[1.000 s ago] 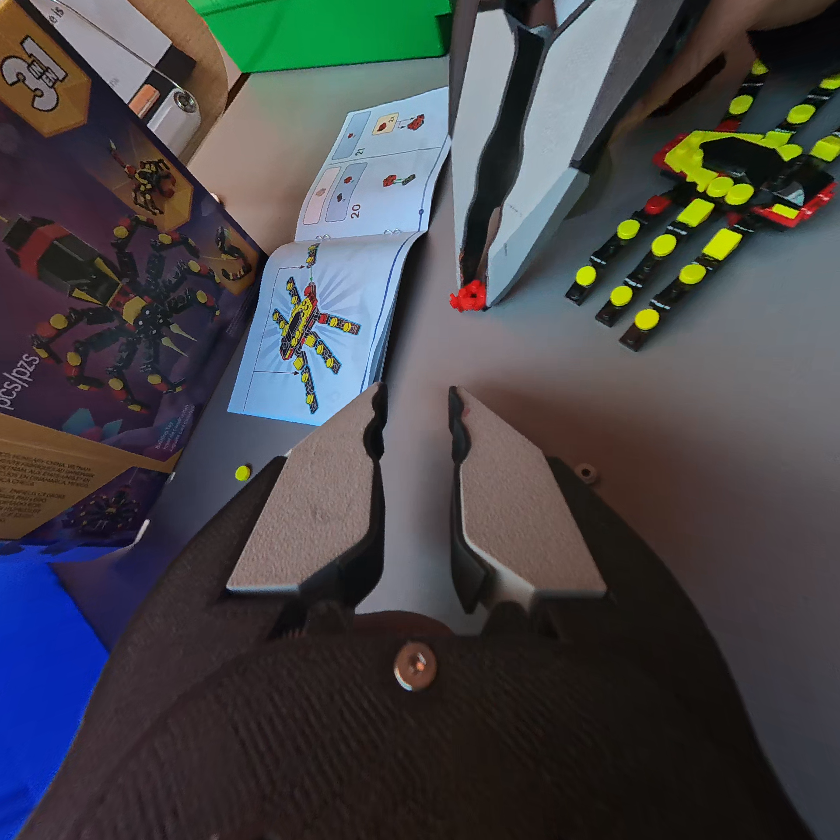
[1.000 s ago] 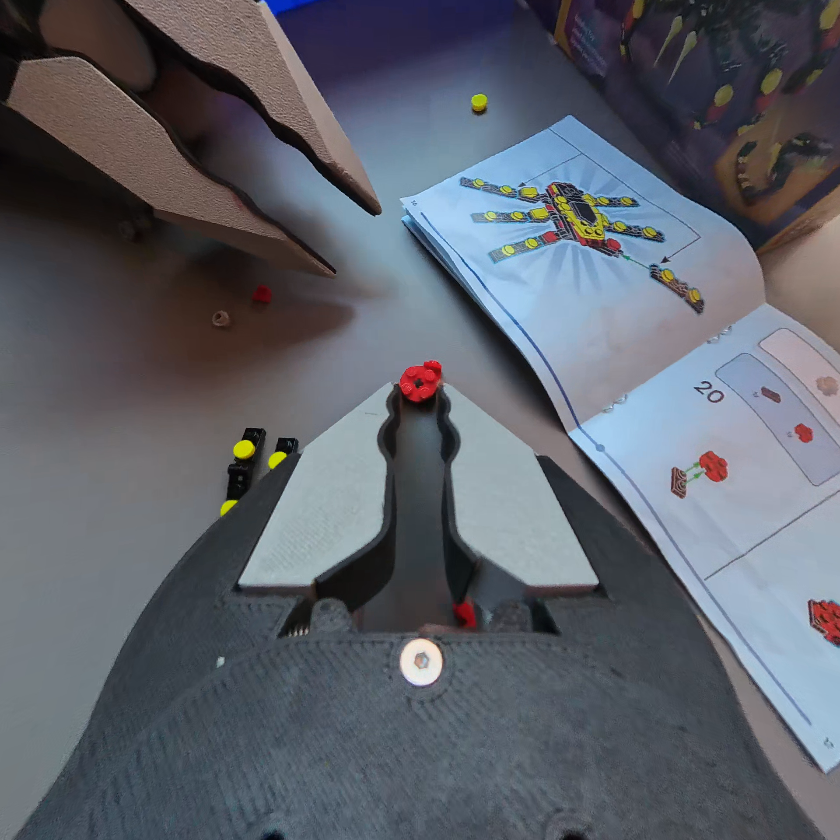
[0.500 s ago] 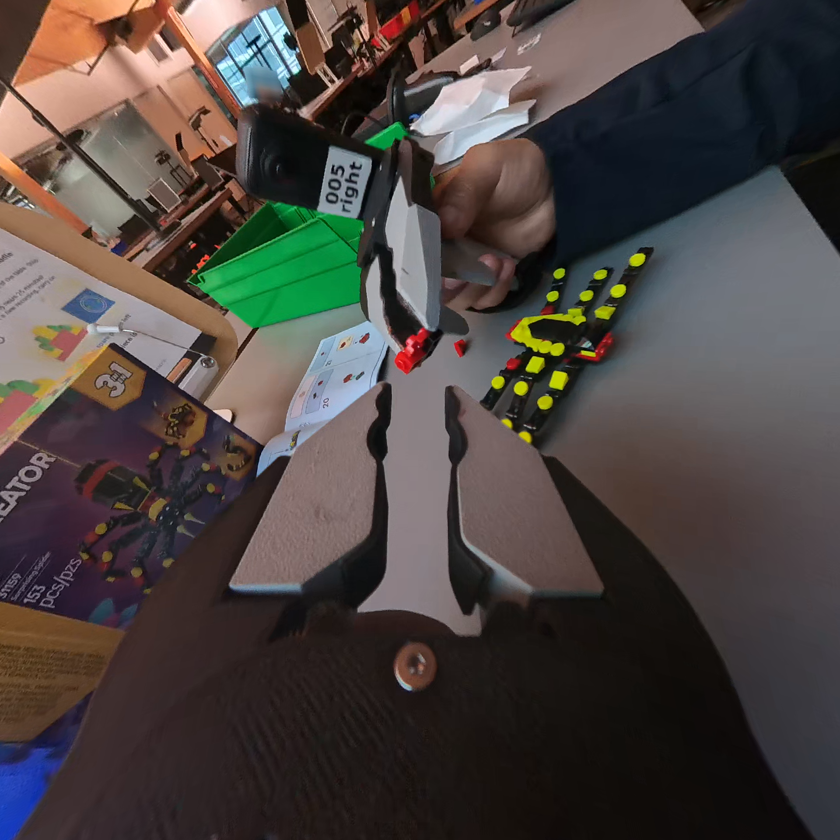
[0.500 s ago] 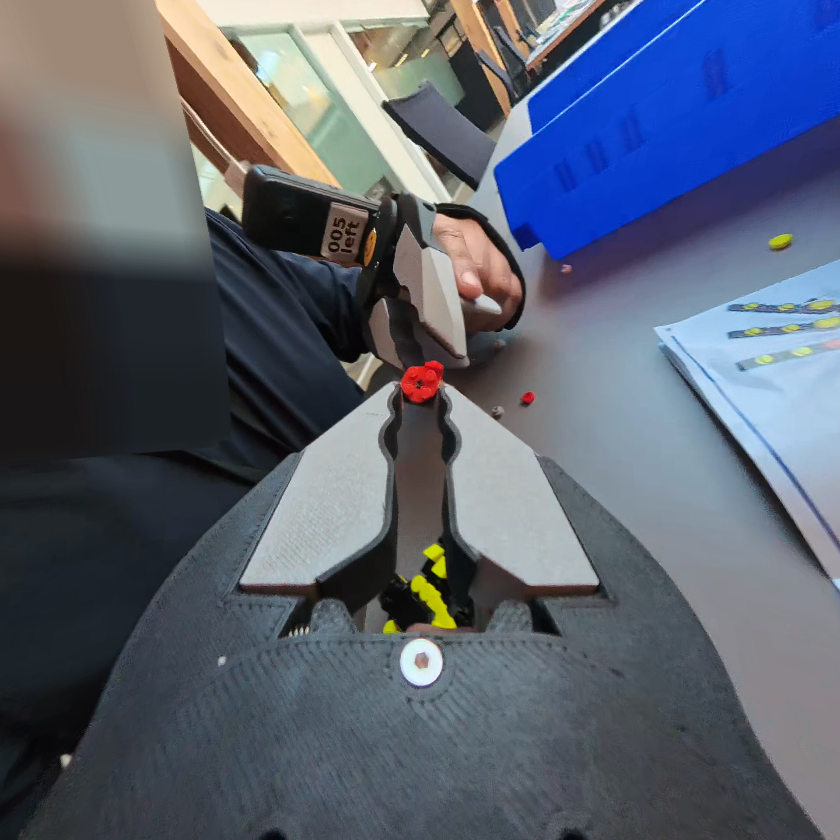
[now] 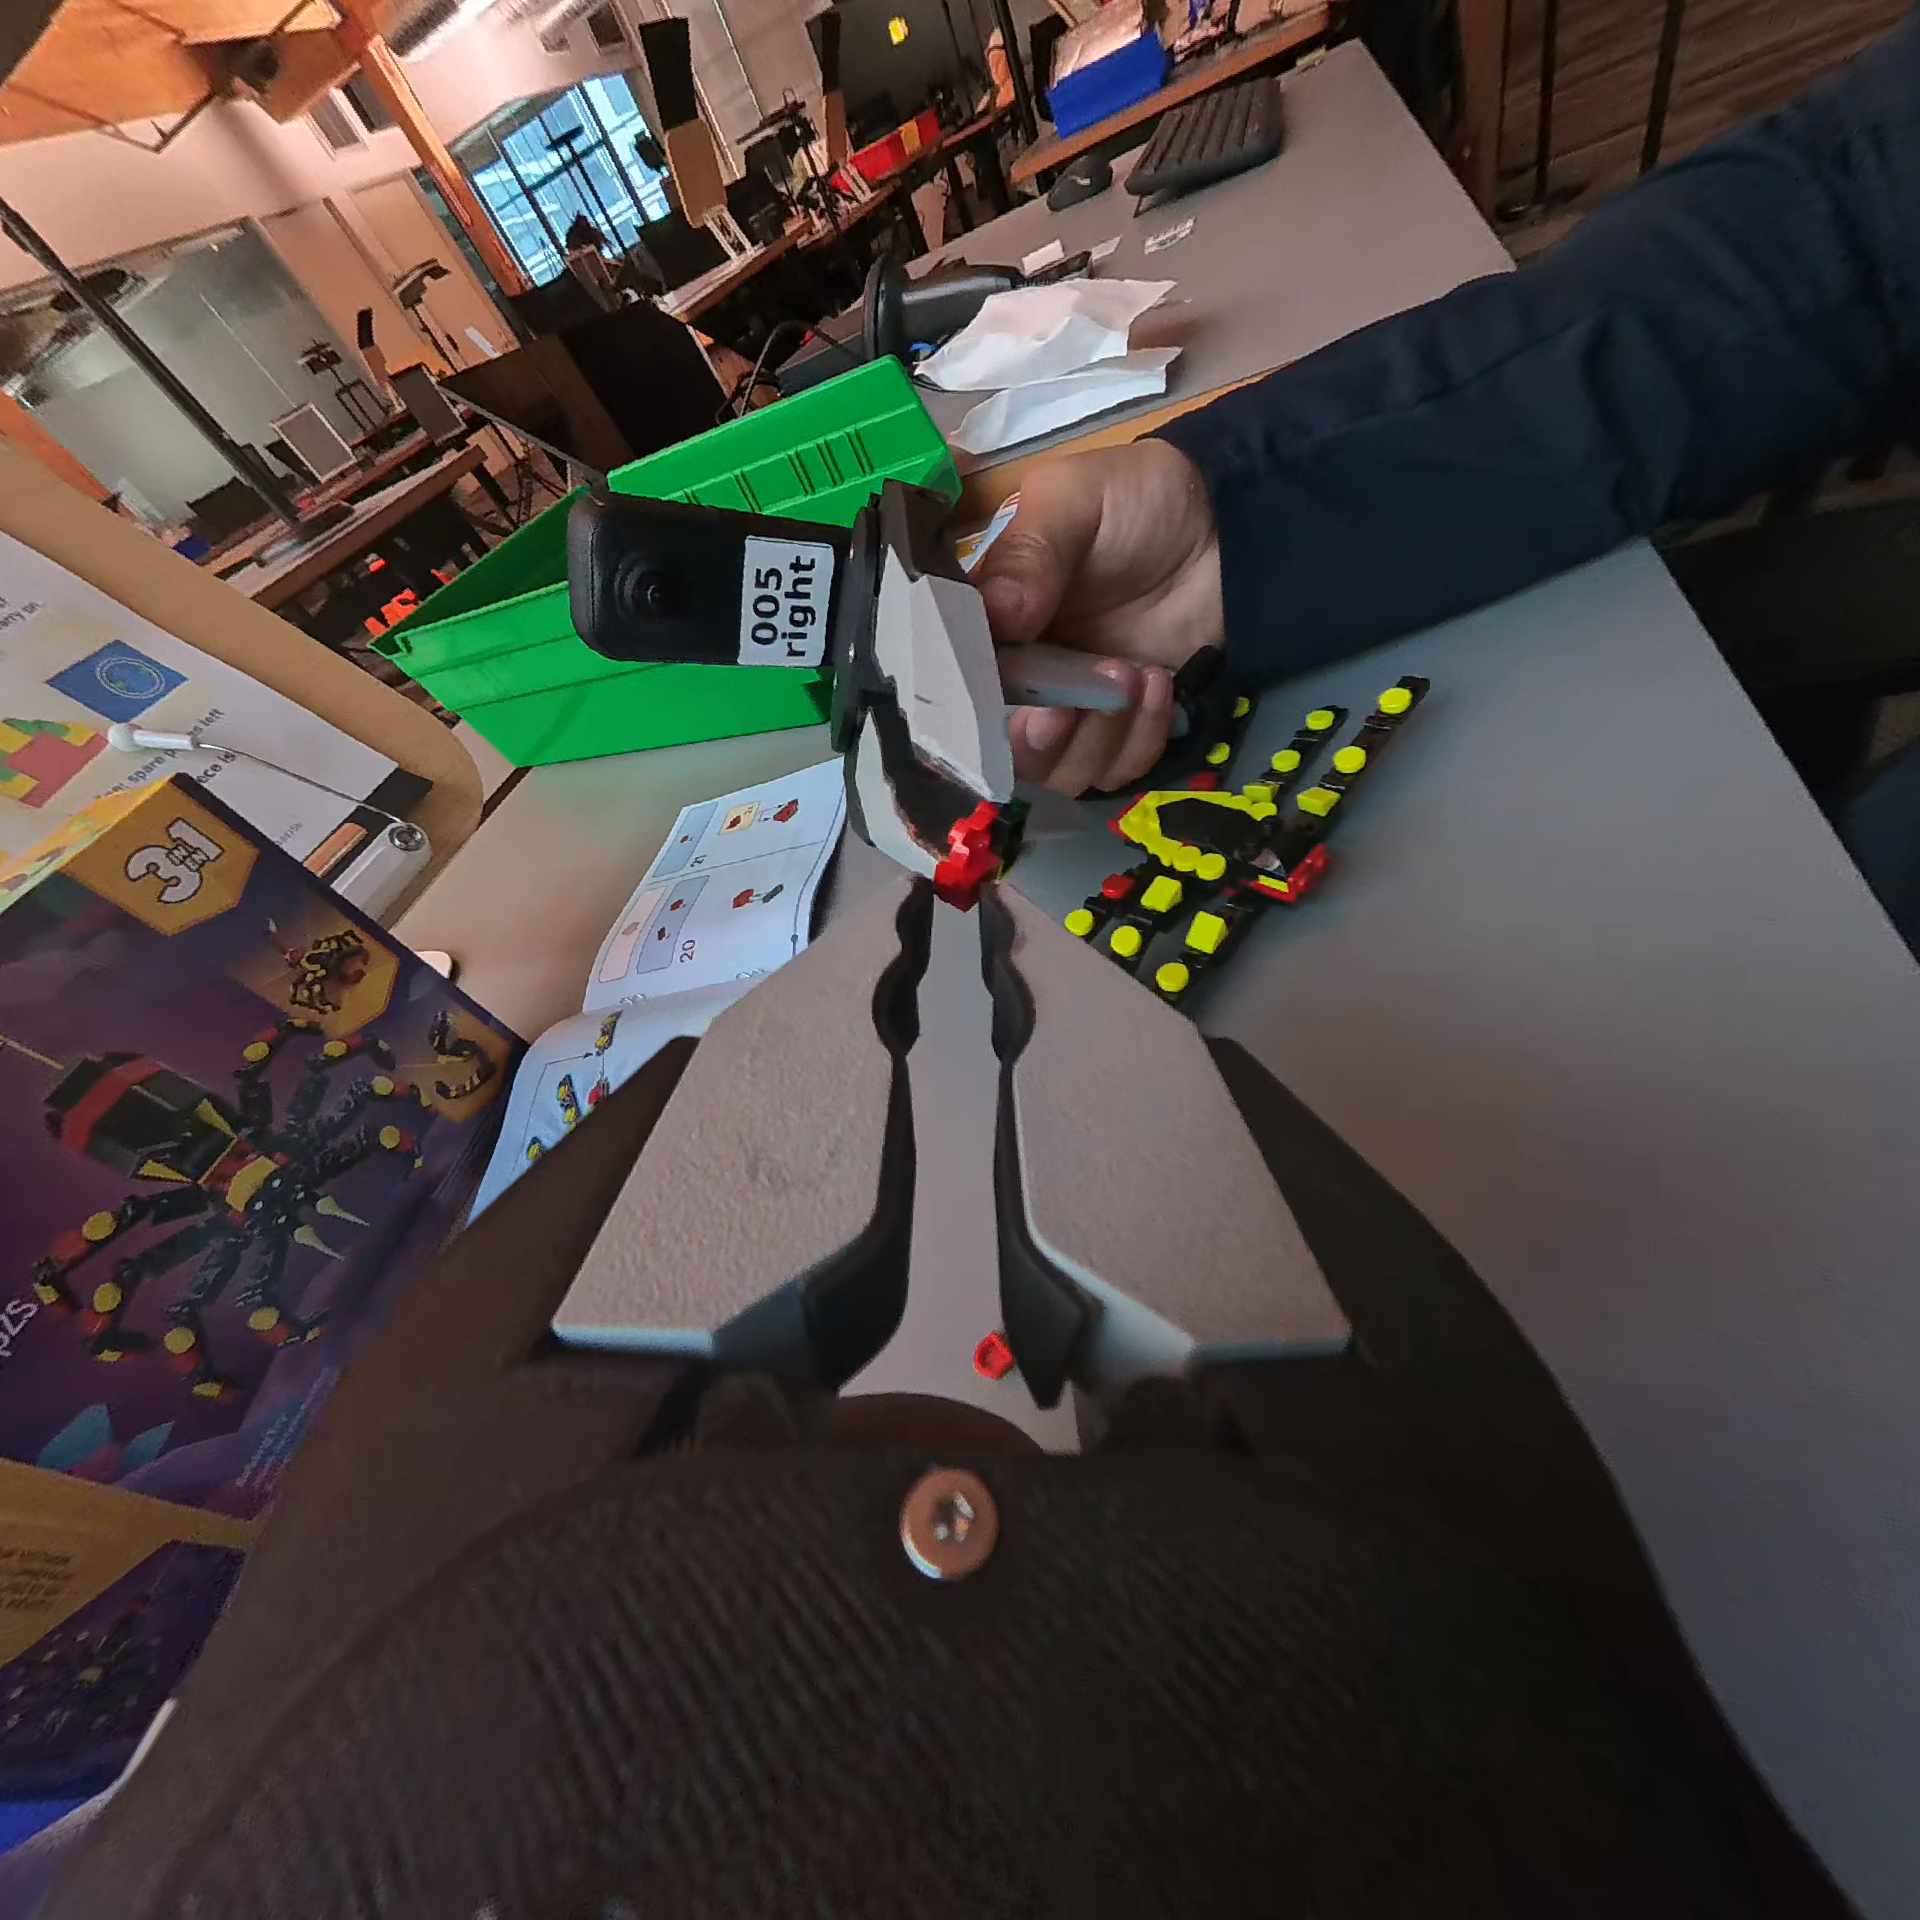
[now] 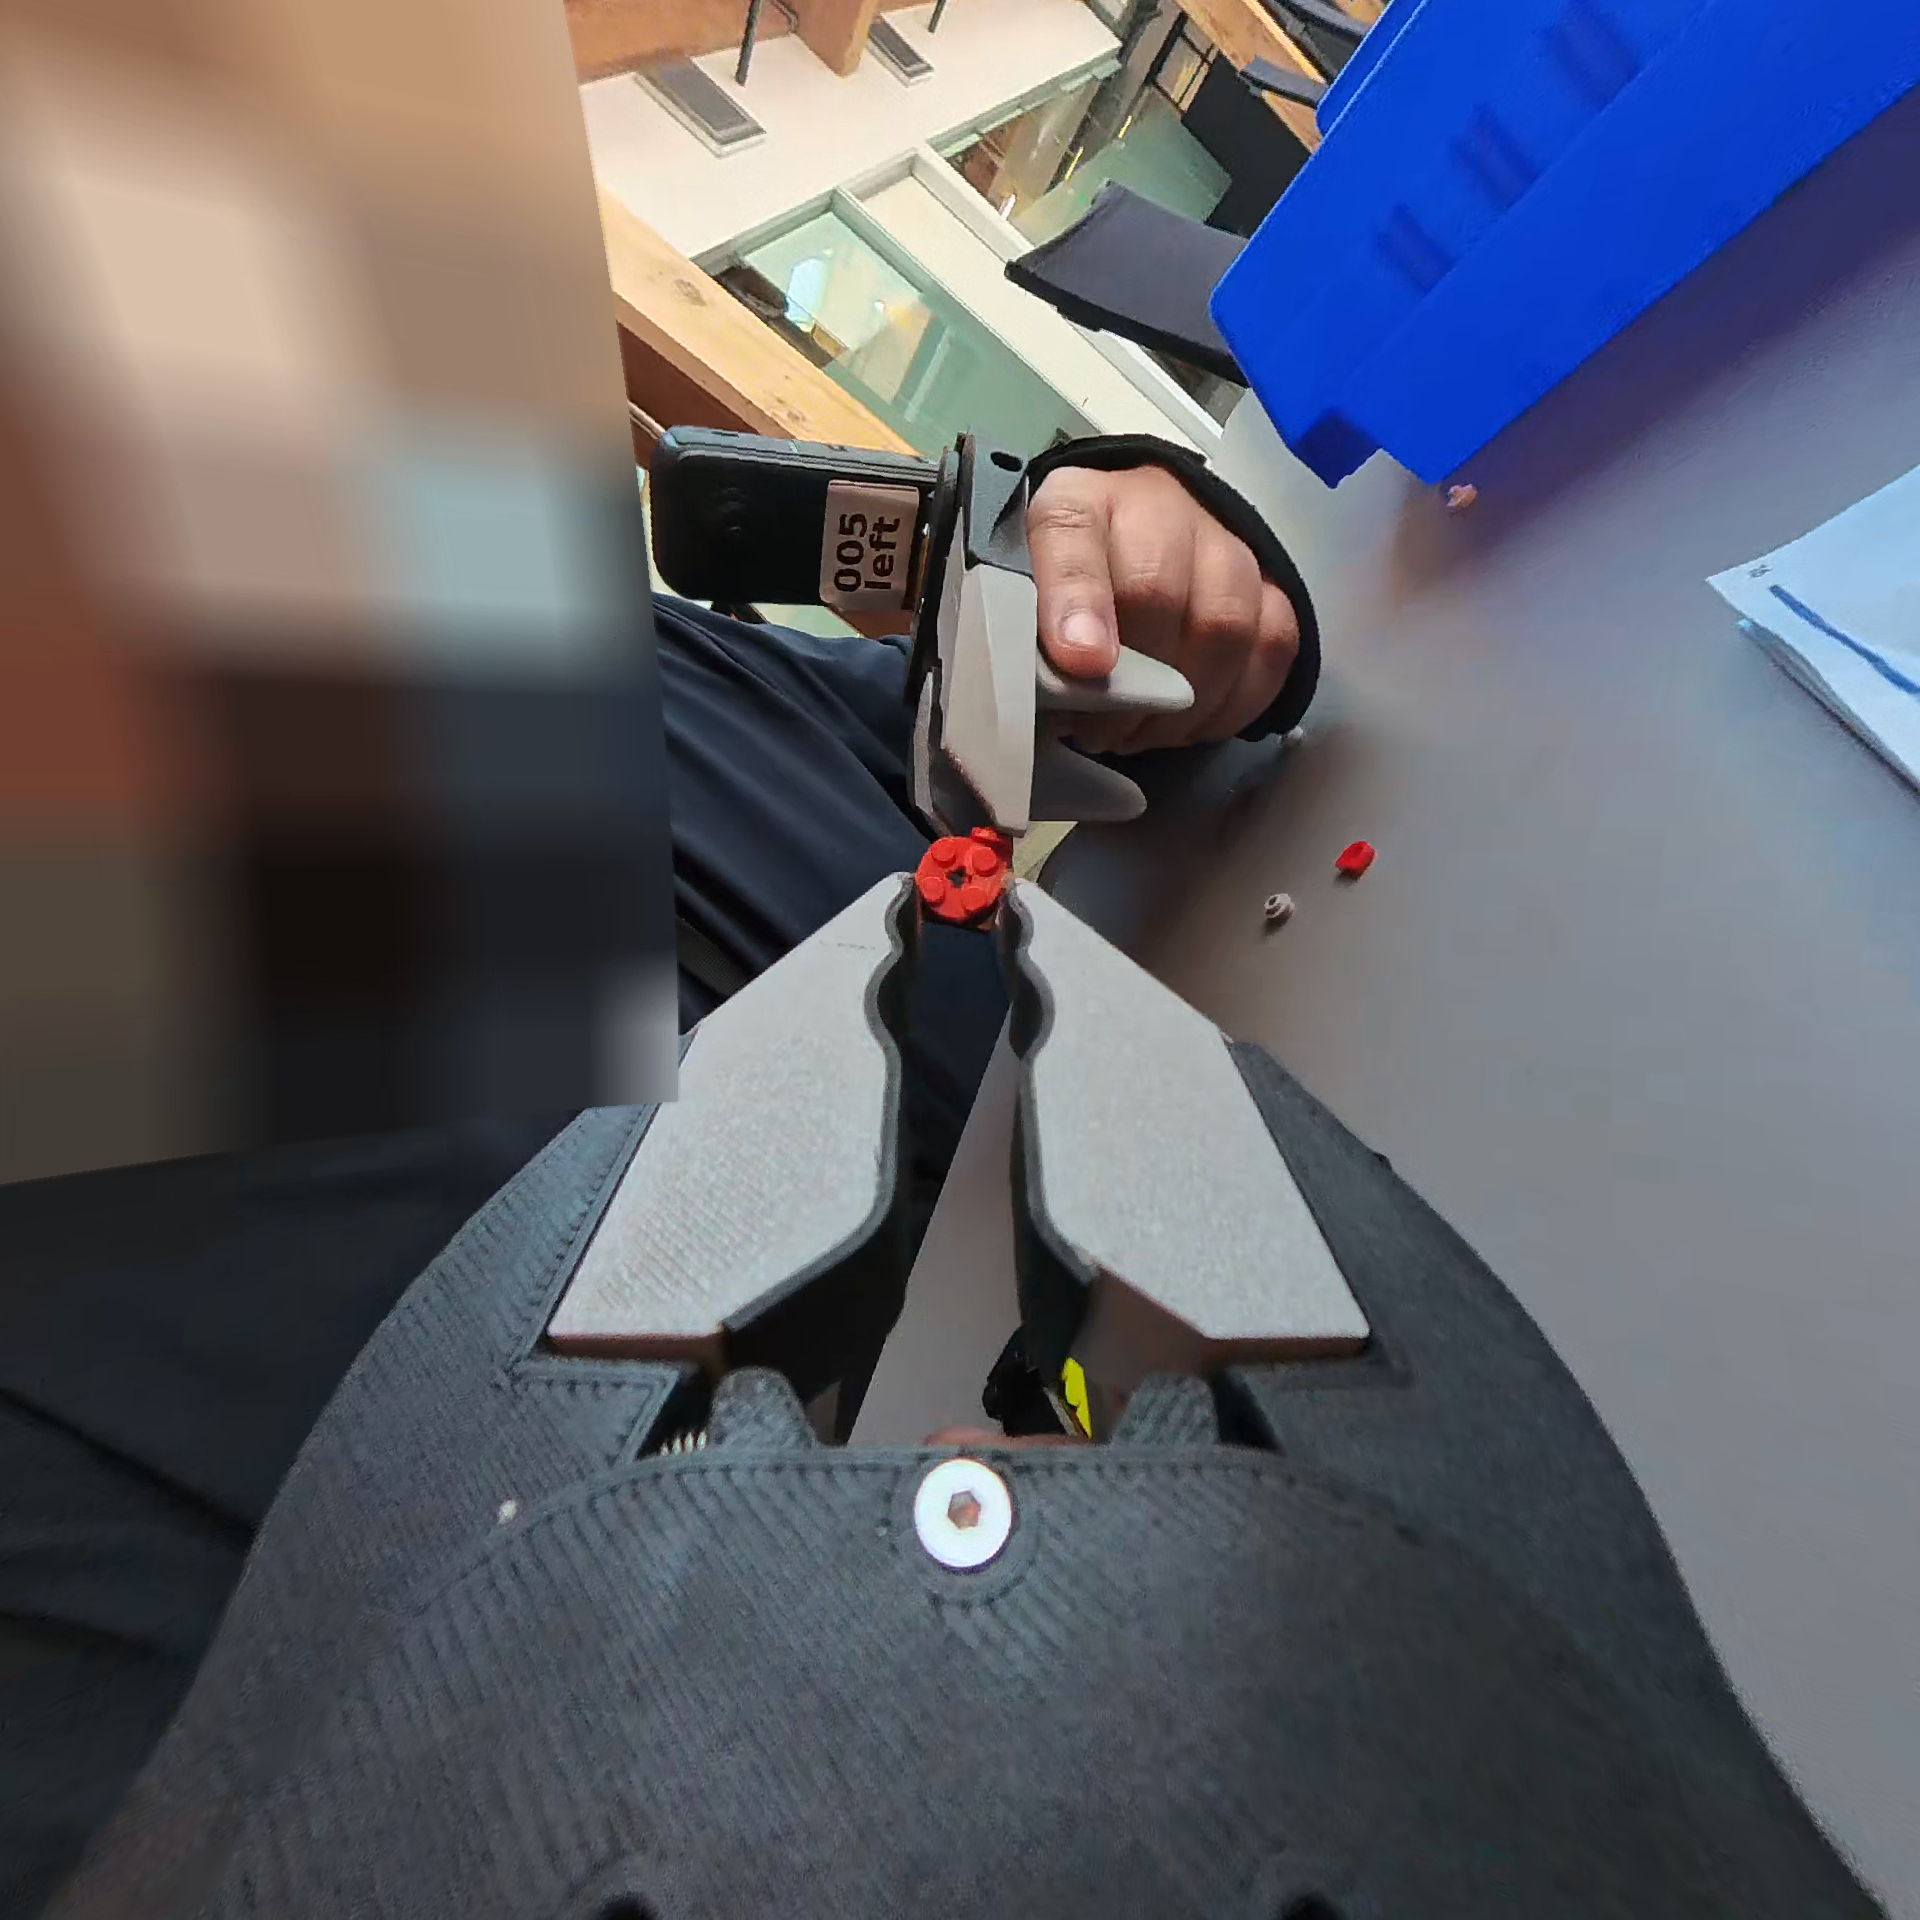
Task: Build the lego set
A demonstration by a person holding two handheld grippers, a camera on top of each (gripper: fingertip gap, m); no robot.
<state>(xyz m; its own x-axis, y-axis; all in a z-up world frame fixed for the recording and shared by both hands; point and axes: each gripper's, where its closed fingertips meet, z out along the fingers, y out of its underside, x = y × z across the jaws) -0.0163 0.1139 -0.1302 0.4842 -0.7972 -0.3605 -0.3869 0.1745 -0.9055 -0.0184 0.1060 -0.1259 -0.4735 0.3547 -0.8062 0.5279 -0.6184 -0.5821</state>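
My right gripper is shut on a small red round lego piece and holds it above the table. It also shows in the left wrist view, facing me with the red piece at its tips. My left gripper stands slightly open, its tips right at the red piece, and it holds nothing that I can see. It also shows in the right wrist view. The black, yellow and red spider model lies flat on the grey table to the right.
An open instruction booklet and the purple set box lie left. A green bin stands behind, a blue bin at the far side. A loose red piece and a small grey piece lie on the table. The grippers are tip to tip, or close to it.
Both grippers rose from the table and tilted up to face each other. They have closed in, so the left tips now meet the red piece held by the right.
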